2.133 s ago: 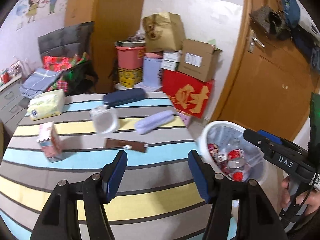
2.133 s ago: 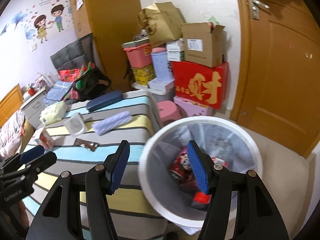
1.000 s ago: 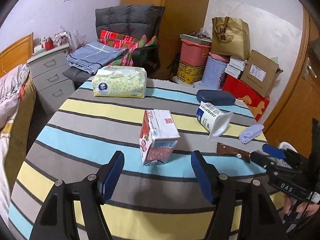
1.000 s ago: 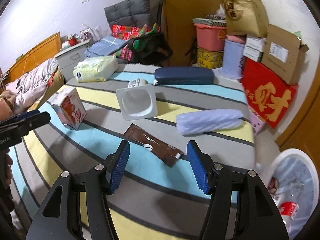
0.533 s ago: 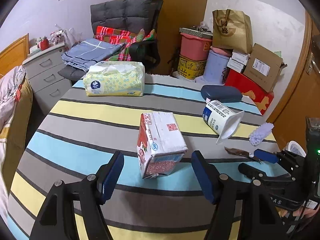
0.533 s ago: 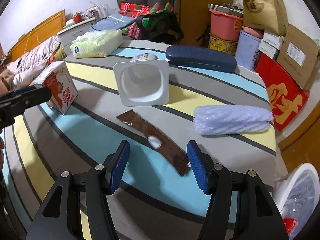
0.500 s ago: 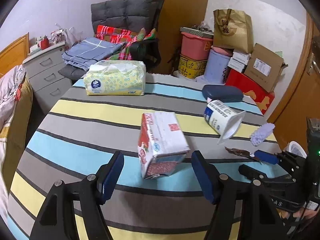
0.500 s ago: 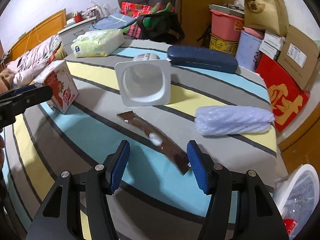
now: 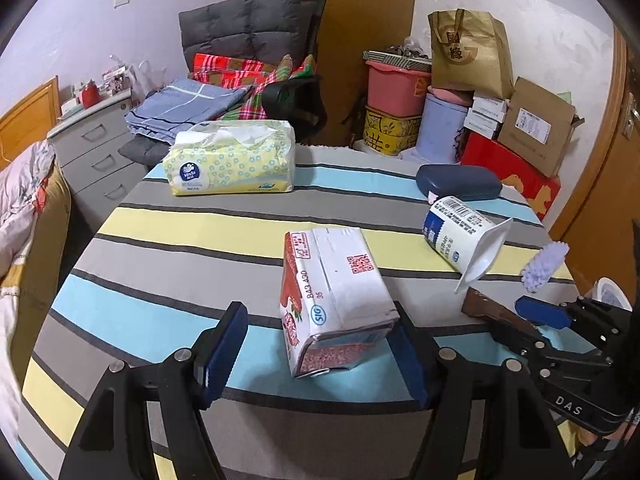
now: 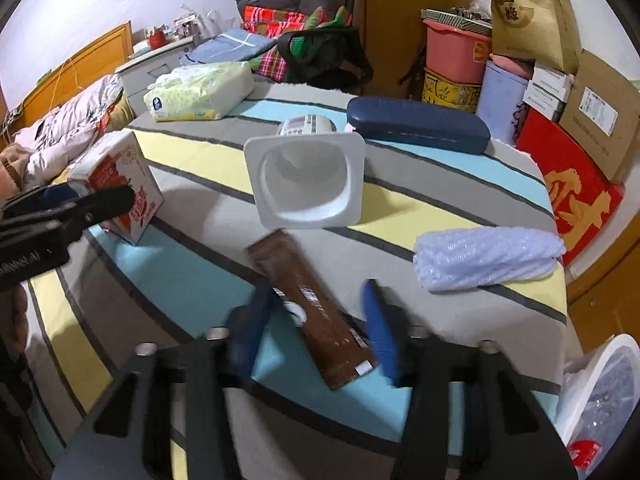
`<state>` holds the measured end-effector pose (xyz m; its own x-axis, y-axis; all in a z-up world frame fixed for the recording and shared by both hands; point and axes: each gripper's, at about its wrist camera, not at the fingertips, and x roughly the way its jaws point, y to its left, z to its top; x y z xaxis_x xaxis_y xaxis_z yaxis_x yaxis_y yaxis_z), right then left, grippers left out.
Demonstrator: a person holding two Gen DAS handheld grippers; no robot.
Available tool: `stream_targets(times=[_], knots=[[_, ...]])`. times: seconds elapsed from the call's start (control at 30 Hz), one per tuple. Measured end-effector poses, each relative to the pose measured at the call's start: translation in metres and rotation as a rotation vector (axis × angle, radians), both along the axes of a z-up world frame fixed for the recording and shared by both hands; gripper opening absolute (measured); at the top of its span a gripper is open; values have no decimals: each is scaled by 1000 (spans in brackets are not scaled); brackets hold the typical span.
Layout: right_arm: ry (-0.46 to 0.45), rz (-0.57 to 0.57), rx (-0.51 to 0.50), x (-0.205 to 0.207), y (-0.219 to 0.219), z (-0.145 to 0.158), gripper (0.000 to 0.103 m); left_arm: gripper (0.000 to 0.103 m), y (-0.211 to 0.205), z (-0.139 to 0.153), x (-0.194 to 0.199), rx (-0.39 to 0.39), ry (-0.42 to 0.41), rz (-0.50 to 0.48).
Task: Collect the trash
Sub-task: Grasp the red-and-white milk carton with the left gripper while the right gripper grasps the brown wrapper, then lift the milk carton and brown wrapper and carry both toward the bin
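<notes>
A red and white milk carton (image 9: 332, 300) lies on its side on the striped table (image 9: 168, 240). My left gripper (image 9: 320, 344) is open with a finger on each side of the carton's near end. A flat brown wrapper (image 10: 312, 312) lies on the table, and my right gripper (image 10: 316, 328) is open around its near half. A white yogurt cup (image 10: 306, 184) lies on its side just beyond the wrapper; it also shows in the left wrist view (image 9: 464, 240). The white trash bin (image 10: 600, 396) stands off the table's right edge.
A tissue pack (image 9: 232, 160), a dark blue case (image 9: 458, 182) and a roll of bubble wrap (image 10: 488, 256) lie on the table. Boxes, tubs and a paper bag (image 9: 468, 52) are stacked by the far wall. A chair with clothes and a drawer unit (image 9: 92, 156) stand behind.
Both grippers have moved forward and down. The left gripper's fingers now flank the carton. The right gripper's fingers have narrowed and now flank the brown wrapper.
</notes>
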<state>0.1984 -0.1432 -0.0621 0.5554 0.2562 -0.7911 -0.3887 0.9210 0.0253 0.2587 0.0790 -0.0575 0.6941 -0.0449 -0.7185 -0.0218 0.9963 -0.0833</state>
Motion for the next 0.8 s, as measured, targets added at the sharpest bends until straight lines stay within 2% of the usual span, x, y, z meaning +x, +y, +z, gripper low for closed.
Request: stream_targets(times=[0.1, 0.13, 0.2, 0.37, 0.8], knots=[[1, 4, 1, 0, 1, -1, 36, 69, 3, -1, 0, -10, -5, 10], [-1, 2, 5, 0, 1, 0, 31, 67, 3, -1, 0, -14, -6, 9], [-2, -1, 22, 0, 0, 0, 23, 54, 4, 0, 0, -13, -4, 10], [5, -8, 47, 0, -1, 0, 21, 35, 4, -1, 0, -14, 0, 4], [-40, -51, 70, -11, -7, 10, 20, 35, -5, 11, -20, -1, -32, -23]])
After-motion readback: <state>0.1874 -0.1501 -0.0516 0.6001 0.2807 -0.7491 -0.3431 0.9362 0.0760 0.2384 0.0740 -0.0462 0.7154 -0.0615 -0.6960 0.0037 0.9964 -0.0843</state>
